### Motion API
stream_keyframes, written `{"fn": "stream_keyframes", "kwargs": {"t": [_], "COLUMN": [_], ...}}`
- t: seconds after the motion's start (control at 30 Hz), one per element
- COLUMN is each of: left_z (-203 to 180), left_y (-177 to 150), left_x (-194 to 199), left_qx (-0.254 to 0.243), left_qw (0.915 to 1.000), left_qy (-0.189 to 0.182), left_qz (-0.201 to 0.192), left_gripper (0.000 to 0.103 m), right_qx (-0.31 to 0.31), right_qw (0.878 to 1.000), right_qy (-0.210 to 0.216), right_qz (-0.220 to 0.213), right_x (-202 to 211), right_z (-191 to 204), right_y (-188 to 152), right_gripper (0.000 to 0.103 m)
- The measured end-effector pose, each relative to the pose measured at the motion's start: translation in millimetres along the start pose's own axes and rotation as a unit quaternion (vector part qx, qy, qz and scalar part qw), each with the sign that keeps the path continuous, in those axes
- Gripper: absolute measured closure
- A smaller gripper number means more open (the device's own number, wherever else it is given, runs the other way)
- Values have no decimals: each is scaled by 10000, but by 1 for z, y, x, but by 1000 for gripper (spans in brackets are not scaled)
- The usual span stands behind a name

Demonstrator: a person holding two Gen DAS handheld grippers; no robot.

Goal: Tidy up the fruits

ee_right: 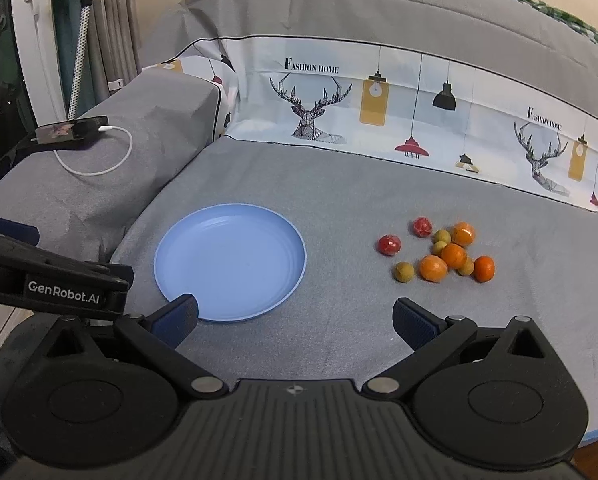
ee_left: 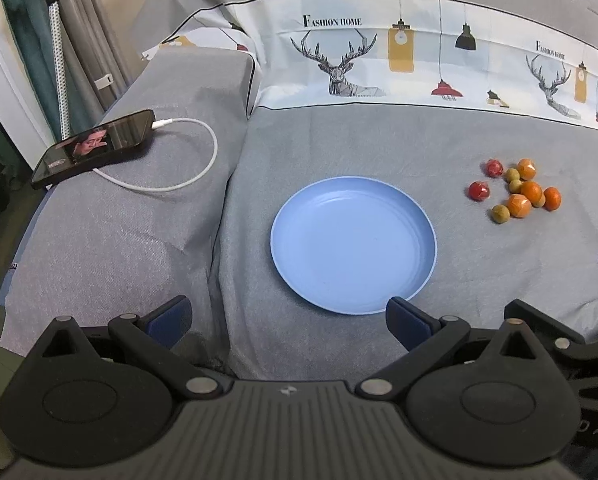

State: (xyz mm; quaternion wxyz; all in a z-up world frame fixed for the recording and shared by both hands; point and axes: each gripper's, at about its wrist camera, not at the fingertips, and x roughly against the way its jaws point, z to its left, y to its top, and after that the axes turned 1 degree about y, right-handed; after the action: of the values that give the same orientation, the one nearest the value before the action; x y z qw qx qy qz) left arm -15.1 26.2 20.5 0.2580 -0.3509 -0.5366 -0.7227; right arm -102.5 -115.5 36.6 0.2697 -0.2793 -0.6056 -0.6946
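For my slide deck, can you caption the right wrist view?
Open right gripper faces an empty blue plate and loose small fruits on a grey cloth.

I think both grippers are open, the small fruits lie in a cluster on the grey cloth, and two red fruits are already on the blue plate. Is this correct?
Not quite. The blue plate holds nothing; the two red fruits lie on the grey cloth at the near edge of the cluster, as the right wrist view shows. The rest stands: the left gripper and the right gripper are open.
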Motion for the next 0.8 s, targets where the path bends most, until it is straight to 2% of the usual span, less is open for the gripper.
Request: {"fn": "stream_keyframes", "kwargs": {"t": [0.23, 0.4, 0.53, 0.6, 0.8], "left_z": [2, -13, -32, -48, -107], "left_y": [3, 11, 20, 27, 48], "left_x": [1, -9, -21, -31, -81], "left_qx": [158, 159, 161, 55, -189], "left_qw": [9999, 9998, 9997, 9998, 9986], "left_qy": [59, 36, -151, -170, -425], "left_qz": [36, 85, -47, -68, 251], "left_gripper": [0, 0, 0, 0, 0], "right_qx": [-174, -412, -759, -959, -1232], "right_qw": [9998, 9987, 9938, 9881, 9713], "right_qy": [63, 15, -535, -1026, -1973], "right_qz": [41, -305, -605, -622, -498], "right_x": [-5, -12, -30, -43, -91], "right_z": [-8, -30, -65, -92, -169], "right_y": [0, -3, -8, -14, -21], "right_gripper": [1, 1, 1, 1, 1]}}
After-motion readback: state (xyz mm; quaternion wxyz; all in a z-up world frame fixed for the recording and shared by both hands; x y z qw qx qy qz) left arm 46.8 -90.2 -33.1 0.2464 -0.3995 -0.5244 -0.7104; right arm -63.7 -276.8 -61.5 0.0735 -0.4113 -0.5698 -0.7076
